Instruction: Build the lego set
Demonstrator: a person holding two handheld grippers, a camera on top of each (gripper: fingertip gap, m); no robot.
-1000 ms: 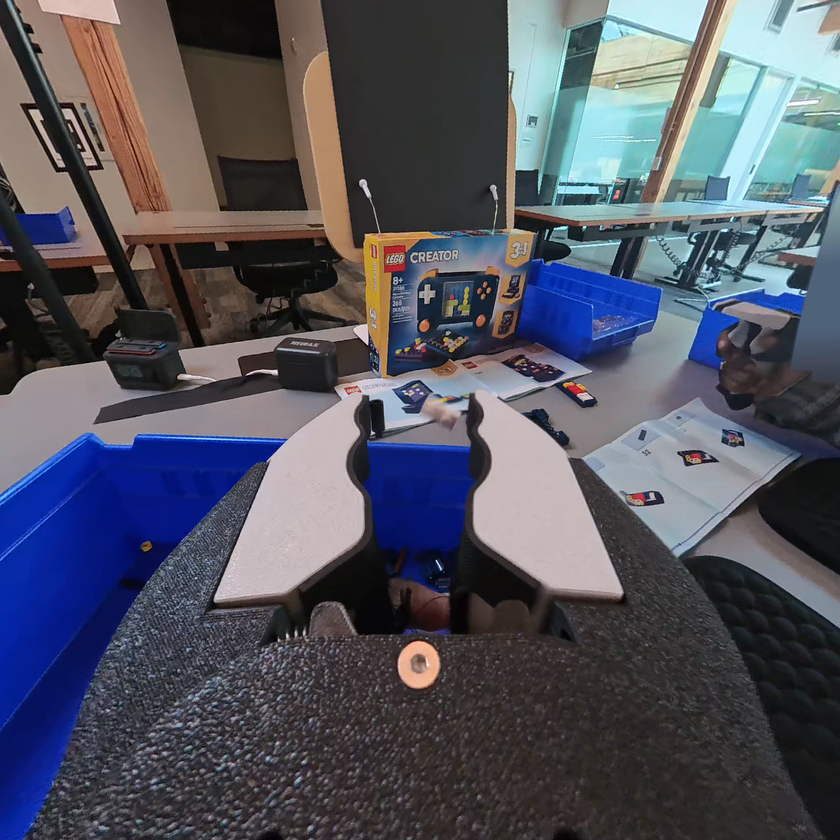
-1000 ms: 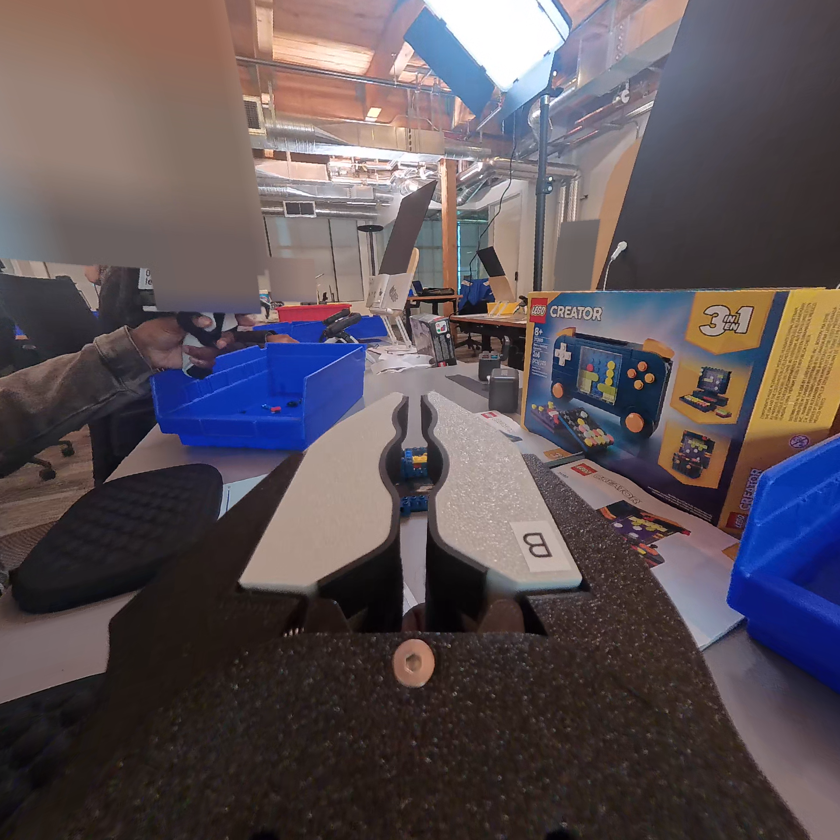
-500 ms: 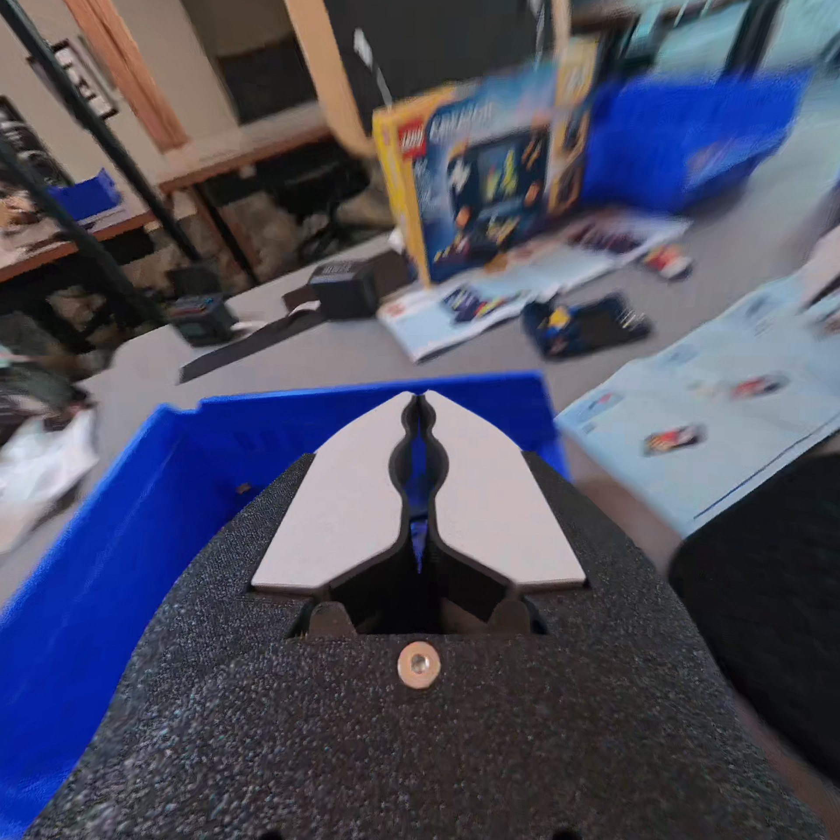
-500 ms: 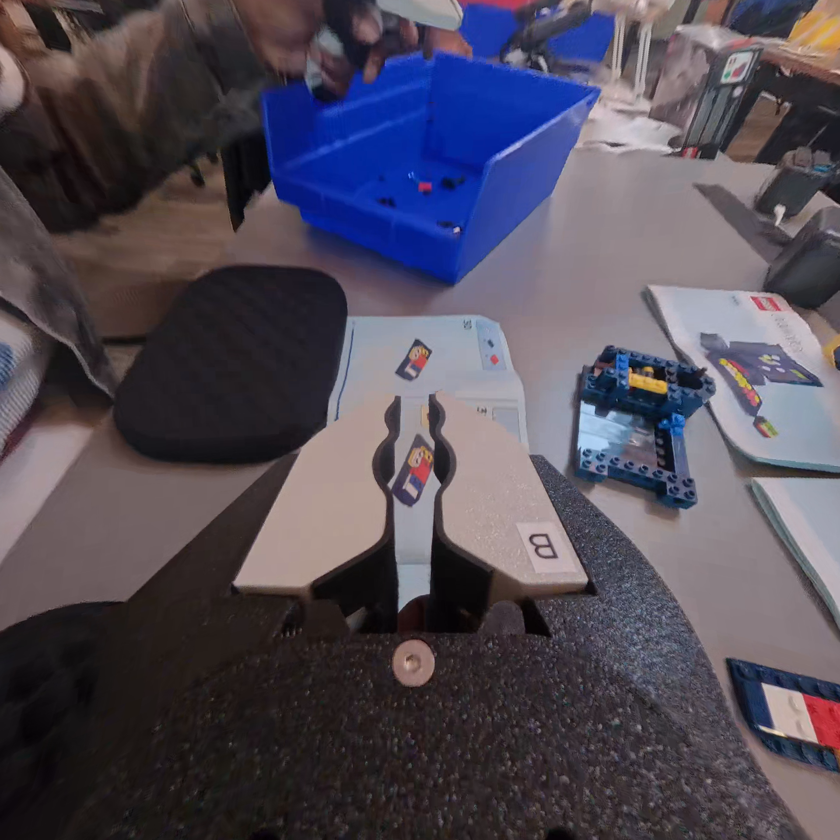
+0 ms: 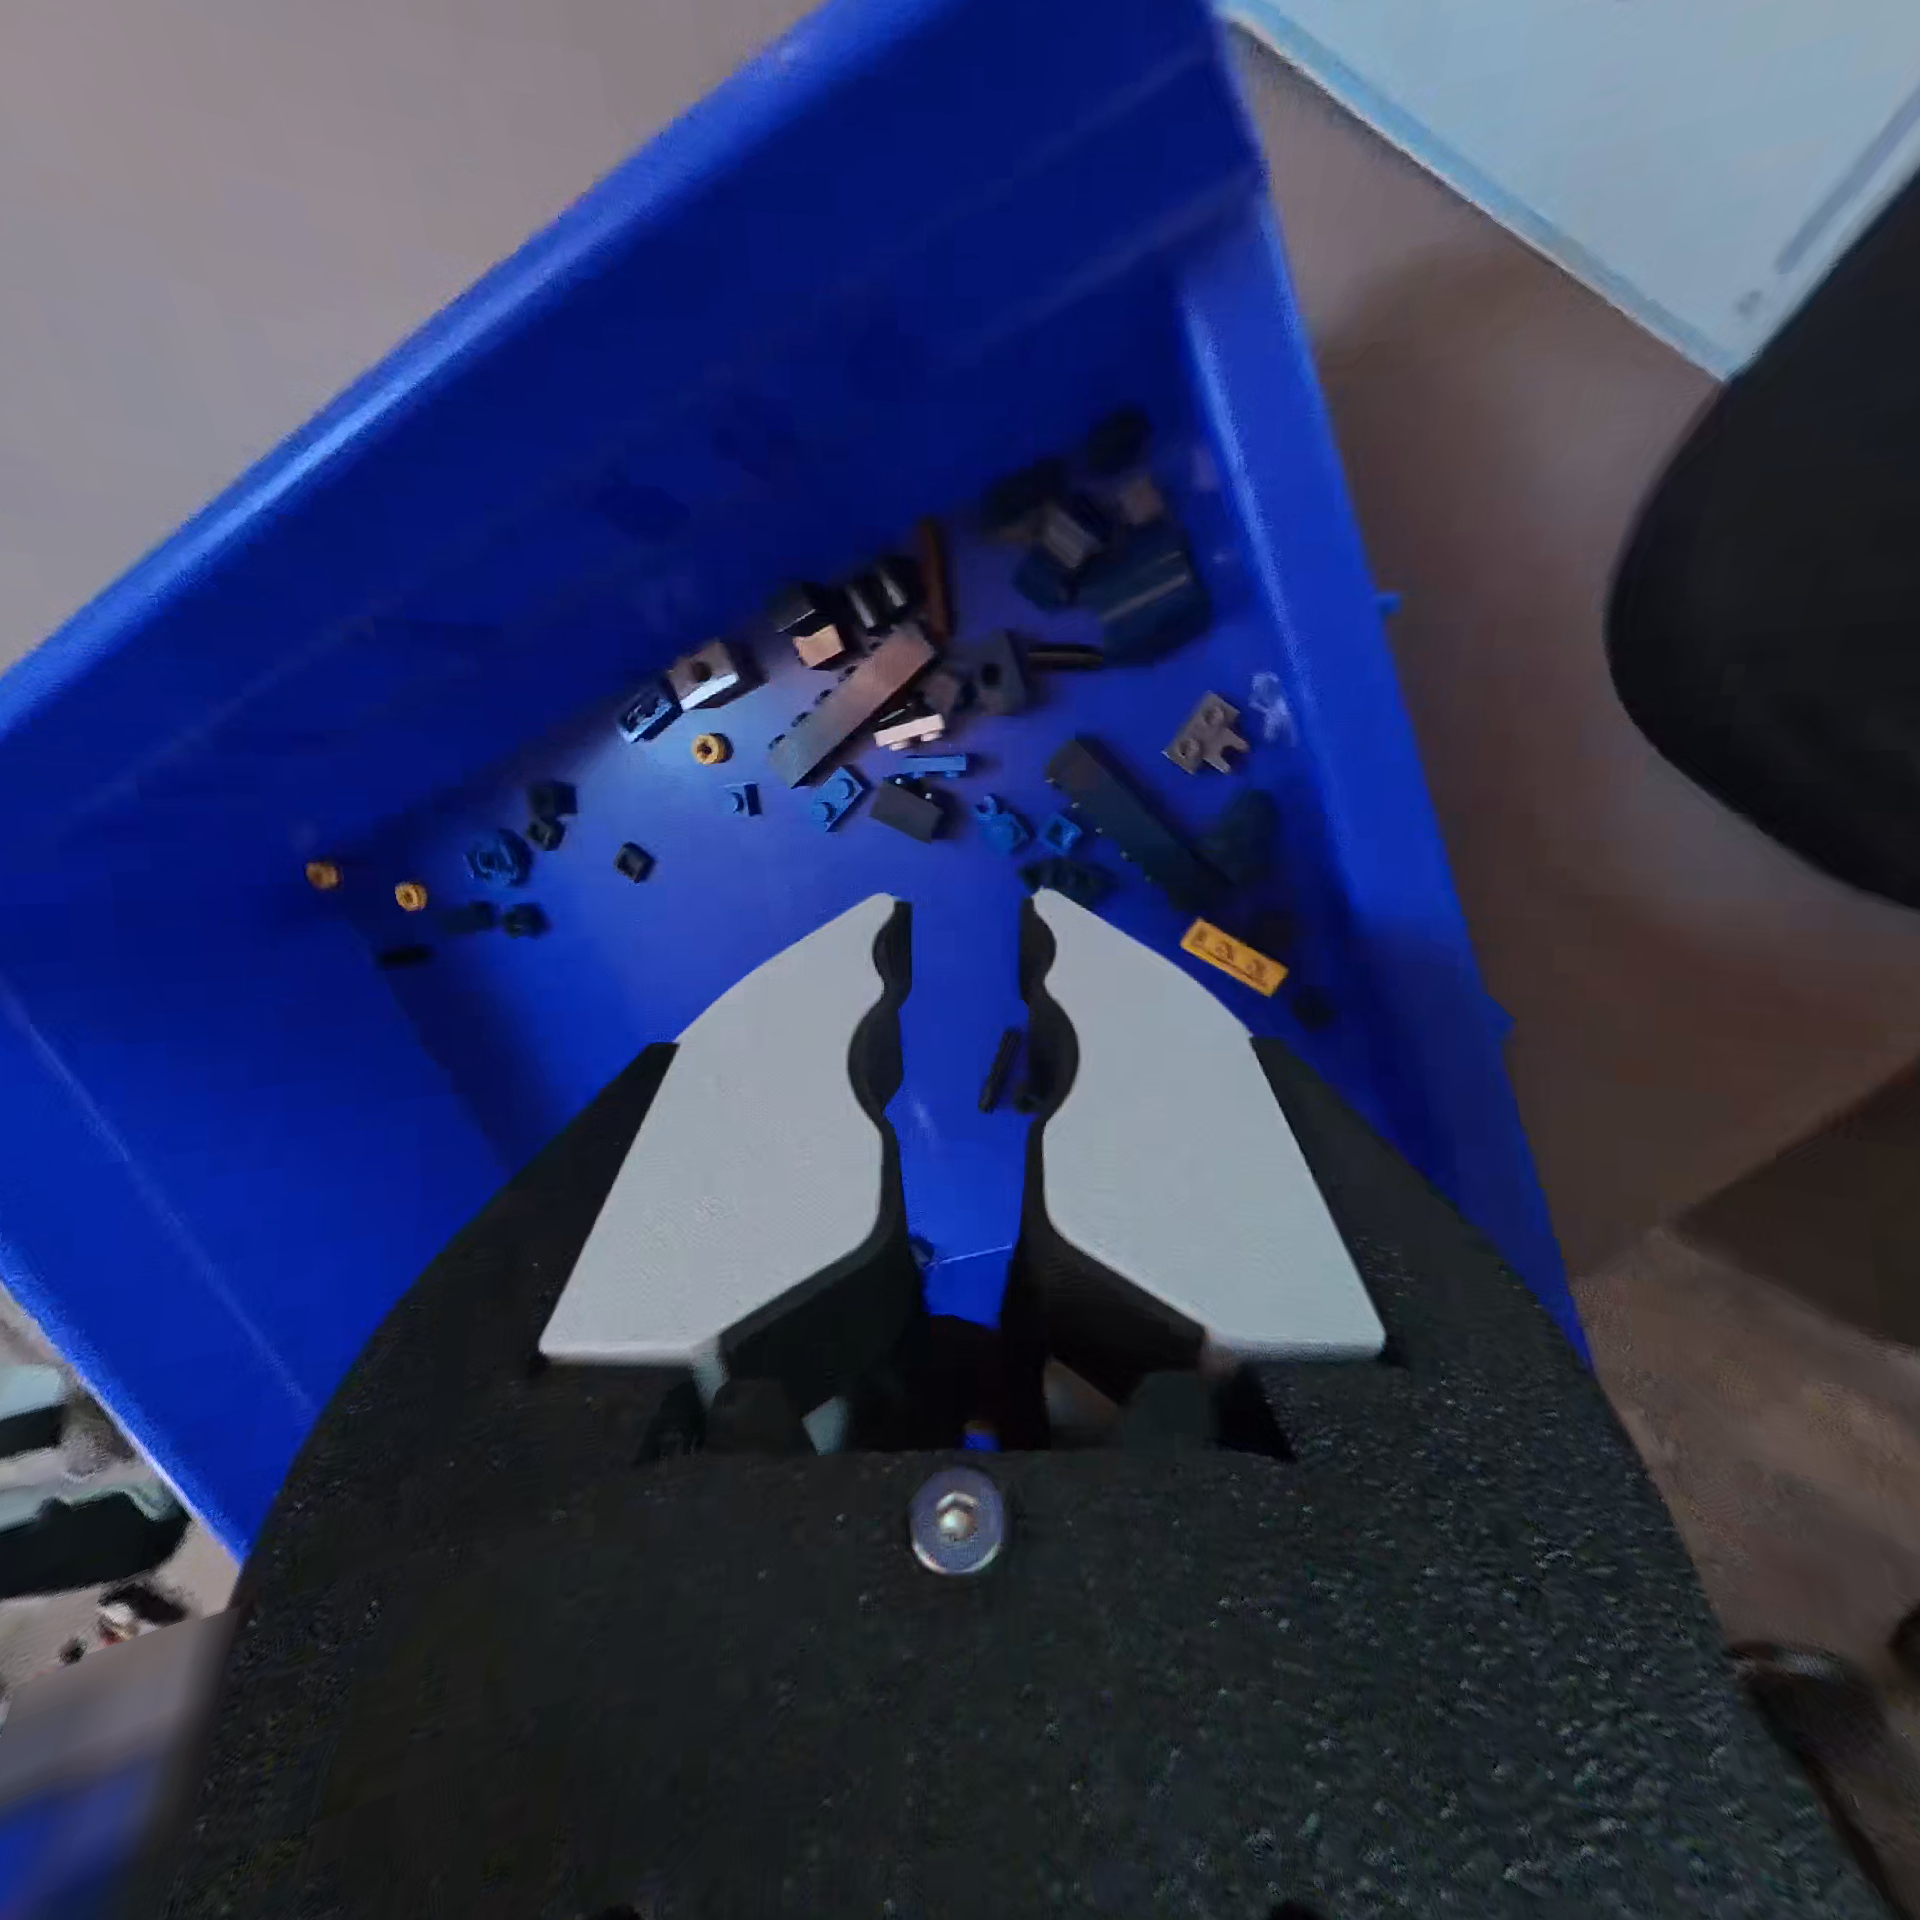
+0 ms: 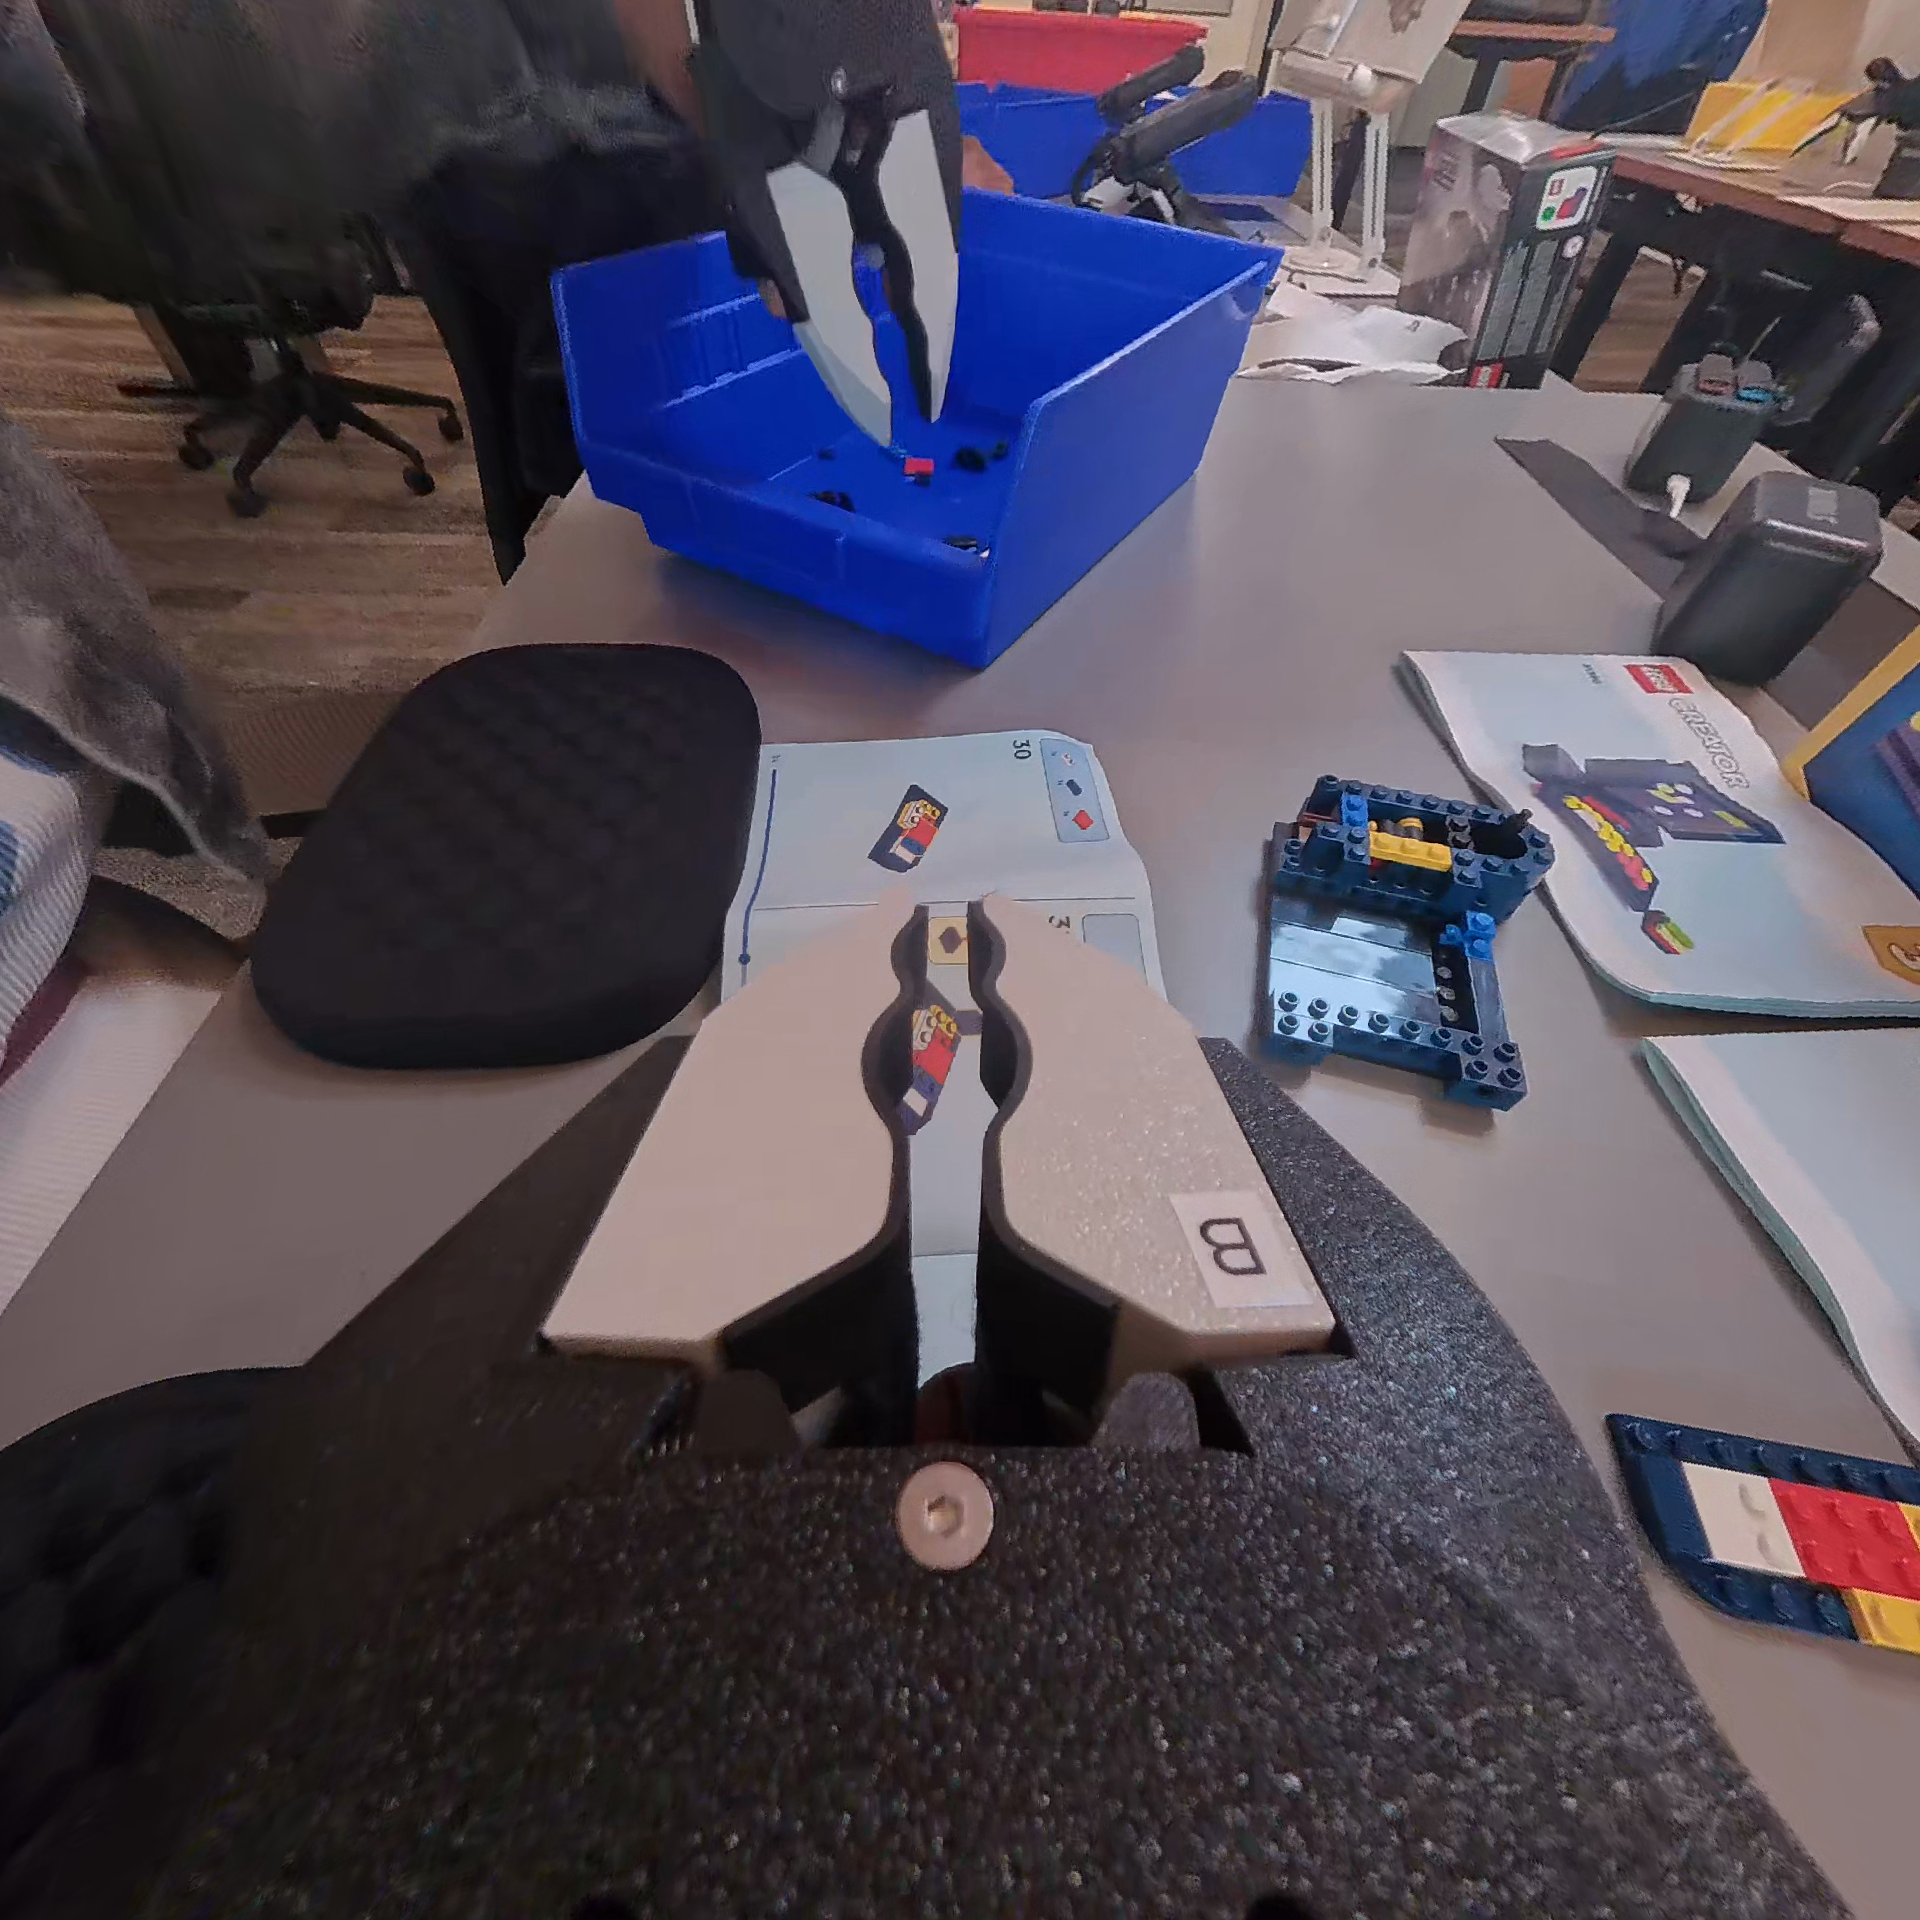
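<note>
My left gripper (image 5: pixel 961 914) points down into a blue bin (image 5: pixel 520 468), its jaws a little apart with nothing between the tips. Several small dark, blue and grey loose bricks (image 5: pixel 862 707) lie on the bin floor just beyond the tips, and an orange tile (image 5: pixel 1233 956) lies to the right. A thin black piece (image 5: pixel 1000 1070) lies by the right finger's inner side. In the right wrist view the left gripper (image 6: pixel 906 416) hangs over the bin (image 6: pixel 1122 343), near a red brick (image 6: pixel 917 468). My right gripper (image 6: pixel 945 909) hovers over an instruction sheet (image 6: pixel 966 800), jaws narrowly apart and empty.
A half-built dark blue brick model (image 6: pixel 1392 935) sits right of the sheet. A black pad (image 6: pixel 509 852) lies to the left. A booklet (image 6: pixel 1621 821) and a black box (image 6: pixel 1766 582) are at the right, and a blue, white and red plate (image 6: pixel 1787 1527) lies at the near right. Tip to tip, the grippers are about 30 centimeters apart. My left gripper is the nearer one to the thin black piece (image 5: pixel 1000 1070): about 8 centimeters, against 35 centimeters.
My left gripper tipped down into the bin; its jaws closed, then parted again. My right gripper tilted down from the boxed set toward the table and now hovers over the instruction sheet.
</note>
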